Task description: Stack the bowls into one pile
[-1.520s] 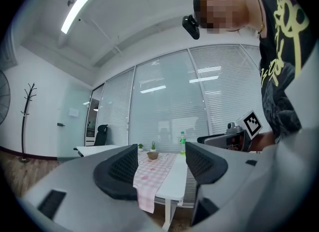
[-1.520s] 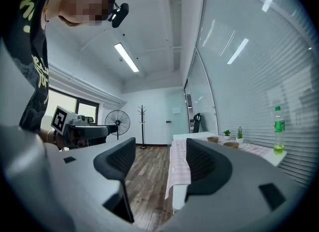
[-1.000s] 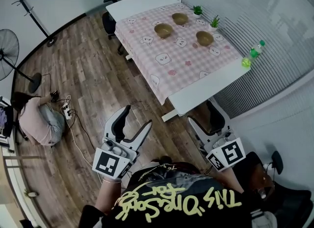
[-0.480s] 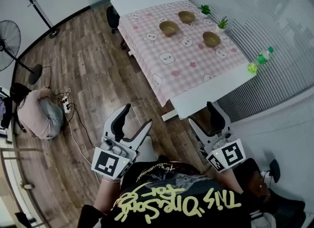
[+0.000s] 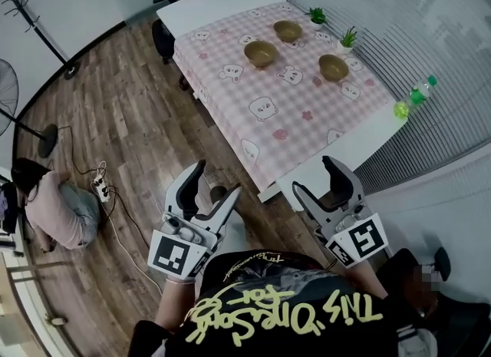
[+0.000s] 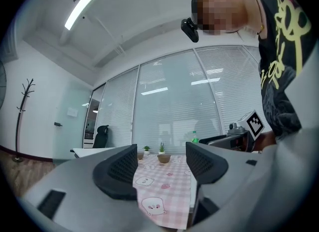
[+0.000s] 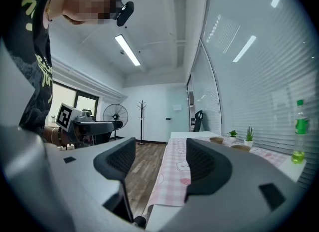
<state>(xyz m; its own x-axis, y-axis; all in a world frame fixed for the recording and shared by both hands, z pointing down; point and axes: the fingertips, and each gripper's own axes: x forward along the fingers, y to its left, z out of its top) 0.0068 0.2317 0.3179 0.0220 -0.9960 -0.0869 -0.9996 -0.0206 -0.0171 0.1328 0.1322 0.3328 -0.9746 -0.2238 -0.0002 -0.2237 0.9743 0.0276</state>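
Three brown bowls stand apart on the pink checked tablecloth: one at the left, one at the far end, one at the right. My left gripper hangs over the wooden floor, short of the table's near corner, jaws open and empty. My right gripper is beside that near edge, also open and empty. In the left gripper view, my left gripper frames the cloth and a distant bowl. From the right gripper view, my right gripper looks along the table's side, with bowls far off.
Two small potted plants and a green bottle stand along the table's window side. An office chair is at the far end. A person crouches on the floor by a power strip. A coat stand is far left.
Both grippers have come closer to the table's near corner, still open and empty. The bowls have not moved on the cloth.
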